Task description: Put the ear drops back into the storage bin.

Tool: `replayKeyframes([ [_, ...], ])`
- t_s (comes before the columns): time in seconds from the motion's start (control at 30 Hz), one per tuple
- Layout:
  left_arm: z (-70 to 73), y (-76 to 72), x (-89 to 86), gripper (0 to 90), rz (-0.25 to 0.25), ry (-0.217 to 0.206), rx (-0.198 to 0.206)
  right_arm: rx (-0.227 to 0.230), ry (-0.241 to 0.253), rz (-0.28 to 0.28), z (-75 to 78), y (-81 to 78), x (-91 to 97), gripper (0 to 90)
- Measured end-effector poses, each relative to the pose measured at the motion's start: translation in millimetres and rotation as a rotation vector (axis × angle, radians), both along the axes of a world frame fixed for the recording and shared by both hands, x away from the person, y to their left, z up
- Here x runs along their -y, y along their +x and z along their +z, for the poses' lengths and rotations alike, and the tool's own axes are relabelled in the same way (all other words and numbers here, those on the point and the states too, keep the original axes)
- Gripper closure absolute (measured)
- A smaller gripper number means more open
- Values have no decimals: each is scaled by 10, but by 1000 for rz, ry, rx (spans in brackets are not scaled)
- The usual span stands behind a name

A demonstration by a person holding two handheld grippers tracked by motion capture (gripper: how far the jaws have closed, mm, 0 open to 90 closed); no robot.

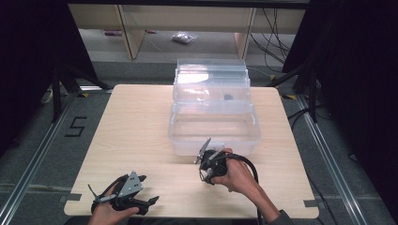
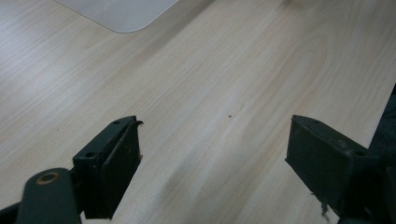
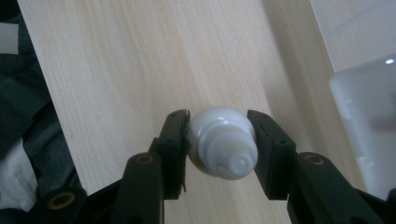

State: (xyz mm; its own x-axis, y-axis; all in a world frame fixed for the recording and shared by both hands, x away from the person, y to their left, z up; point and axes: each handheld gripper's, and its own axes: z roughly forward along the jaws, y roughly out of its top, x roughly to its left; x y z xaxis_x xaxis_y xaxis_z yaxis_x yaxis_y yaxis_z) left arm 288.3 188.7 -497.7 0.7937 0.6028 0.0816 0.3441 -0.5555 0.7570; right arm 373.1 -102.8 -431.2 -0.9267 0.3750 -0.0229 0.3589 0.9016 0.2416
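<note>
Clear bin [image 1: 213, 129], dark bit [image 1: 228, 97] inside

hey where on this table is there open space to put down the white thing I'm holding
Bare wood runs along the table's left side, between its edge and the clear box, and around the open left gripper. A narrower strip lies right of the box. It's tight where the right gripper holds the white cap against the box front.

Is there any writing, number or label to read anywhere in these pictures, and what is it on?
"5": black mark on the grey floor, left of the table.
No lettering is legible on the clear plastic box or on the white bottle held in the right gripper.
</note>
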Motion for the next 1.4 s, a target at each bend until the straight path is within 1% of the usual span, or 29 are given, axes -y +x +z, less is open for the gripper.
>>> replayKeyframes([
  [0.03, 2, -1, 0, 171, -1, 2, -3, 0, 0, 0, 0, 0, 0, 602],
  [0.07, 0, -1, 0, 171, -1, 1, -1, 0, 19, 11, 23, 9, 25, 602],
  [0.1, 0, -1, 0, 171, -1, 1, -1, -14, 19, 2, 40, 7, 40, 602],
  [0.17, 1, -1, 0, 171, 0, 0, -1, -14, 16, 2, 55, 11, 58, 602],
  [0.2, -2, -2, 1, 171, 0, -2, 0, -24, 19, -10, 86, 6, 99, 602],
  [0.3, -2, -3, 3, 171, -1, -1, -1, -20, 21, -14, 116, 9, 148, 602],
  [0.37, -3, -3, 4, 171, -1, -1, 0, -18, 15, -26, 147, 13, 201, 602],
  [0.4, -3, -2, 4, 170, 0, 0, 0, -17, 24, -32, 181, 21, 263, 602],
  [0.43, -6, -4, 6, 170, 4, -2, 4, -17, 24, -32, 181, 21, 263, 602],
  [0.5, -3, -6, 5, 171, 4, 1, 1, -16, 19, -39, 219, 27, 322, 602],
  [0.53, -4, -5, 6, 171, 3, 2, 1, -11, 27, -28, 227, 36, 351, 602],
  [0.6, -4, -7, 7, 171, 4, 2, 0, -8, 10, -49, 263, 32, 425, 602],
  [0.63, -4, -7, 7, 171, 4, 2, 0, -8, 10, -49, 263, 32, 425, 602],
  [0.67, -5, -5, 7, 171, 3, 2, 0, -3, 6, -58, 284, 38, 471, 602],
  [0.77, -8, -4, 8, 171, 5, 1, 2, 0, 13, -55, 304, 49, 518, 602],
  [0.8, -6, -4, 6, 171, 4, 3, -1, -6, 5, -80, 325, 53, 559, 602],
  [0.87, -9, -7, 9, 171, 8, -2, -5, -9, 5, -73, 335, 63, 579, 602],
  [0.9, -11, -9, 9, 171, 11, -3, -9, -5, 12, -81, 344, 64, 599, 602],
  [0.93, -8, -6, 7, 171, 7, -1, -5, -4, 13, -85, 354, 66, 615, 602],
  [0.97, -10, -8, 9, 171, 10, -4, -7, 4, 16, -77, 378, 78, 650, 602],
  [1.07, -10, -9, 9, 171, 11, -4, -8, 5, 16, -80, 404, 85, 680, 602],
  [1.1, -10, -9, 9, 171, 10, -4, -8, 9, 18, -96, 419, 82, 691, 602],
  [1.17, -7, -4, 6, 171, 4, 1, -1, 7, 16, -96, 448, 96, 716, 602],
  [1.2, -10, -8, 8, 171, 11, -4, -8, 6, 17, -108, 473, 100, 734, 602],
  [1.27, -9, -7, 7, 171, 11, -4, -7, 9, 15, -108, 486, 106, 746, 602],
  [1.3, -9, -6, 6, 171, 12, -5, -6, 7, 14, -98, 494, 118, 755, 602],
  [1.33, -9, -6, 5, 171, 13, -5, -5, -9, -4, -97, 510, 130, 761, 602],
  [1.37, -3, 1, -1, 171, 4, 8, 3, 1, 8, -102, 511, 129, 768, 602],
  [1.4, -11, -7, 7, 171, 14, -7, -8, 9, 9, -128, 531, 126, 780, 602],
])
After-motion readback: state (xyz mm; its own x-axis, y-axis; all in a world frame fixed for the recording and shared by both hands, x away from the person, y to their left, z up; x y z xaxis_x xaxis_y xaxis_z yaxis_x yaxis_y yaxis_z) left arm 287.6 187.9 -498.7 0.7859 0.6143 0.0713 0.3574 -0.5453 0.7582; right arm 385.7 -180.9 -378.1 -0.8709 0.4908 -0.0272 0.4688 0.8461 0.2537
